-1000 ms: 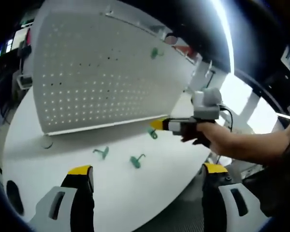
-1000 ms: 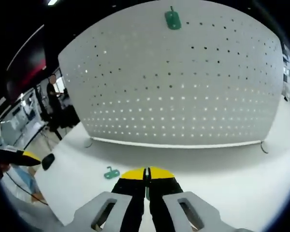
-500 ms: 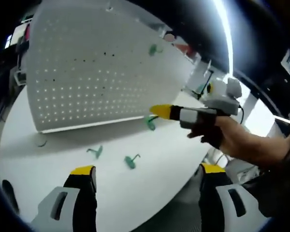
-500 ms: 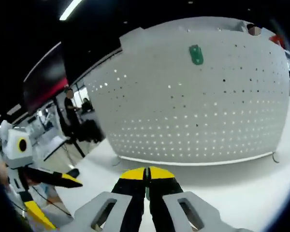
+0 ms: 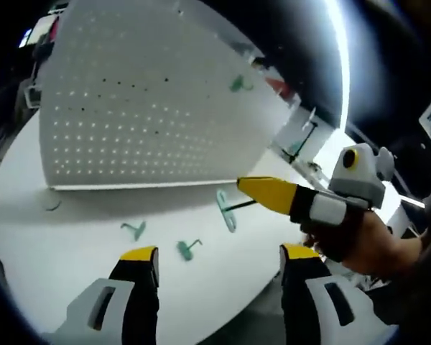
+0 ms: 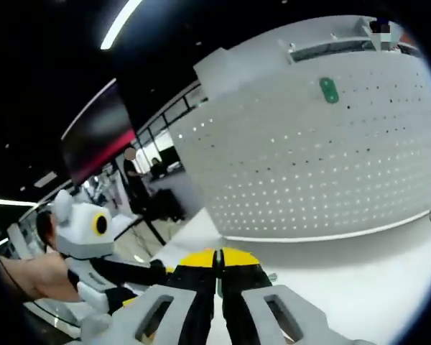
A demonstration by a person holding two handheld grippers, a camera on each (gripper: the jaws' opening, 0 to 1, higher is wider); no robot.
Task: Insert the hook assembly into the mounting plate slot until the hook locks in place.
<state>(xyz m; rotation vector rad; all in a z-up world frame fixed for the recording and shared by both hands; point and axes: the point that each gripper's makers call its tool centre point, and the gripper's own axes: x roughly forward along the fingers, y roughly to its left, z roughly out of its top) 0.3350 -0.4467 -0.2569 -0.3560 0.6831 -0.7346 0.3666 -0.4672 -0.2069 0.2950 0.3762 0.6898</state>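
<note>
While we look along the left tongs, we see their two yellow-tipped jaws spread wide apart with nothing between them, hanging over the near edge of the round white desk. Ahead of the left jaw a small green plastic hook lies flat on the desk, and a second green plastic hook lies just ahead of the gap between the jaws. Beyond both stands the white perforated mounting plate, upright on the desk, with one green hook already hung near its upper right part. Ahead and to the right of our left tongs, the right tongs reach in from the right, held by a person's hand; their yellow tips are pressed together on the thin stem of a green hook assembly, which hangs clear of the desk, near the plate's lower right corner but apart from it.

Along the right tongs we see the jaws pinched together on a sliver of green. The left tongs sit just to their left, and the mounting plate rises ahead to the right, carrying the hung hook high up.
</note>
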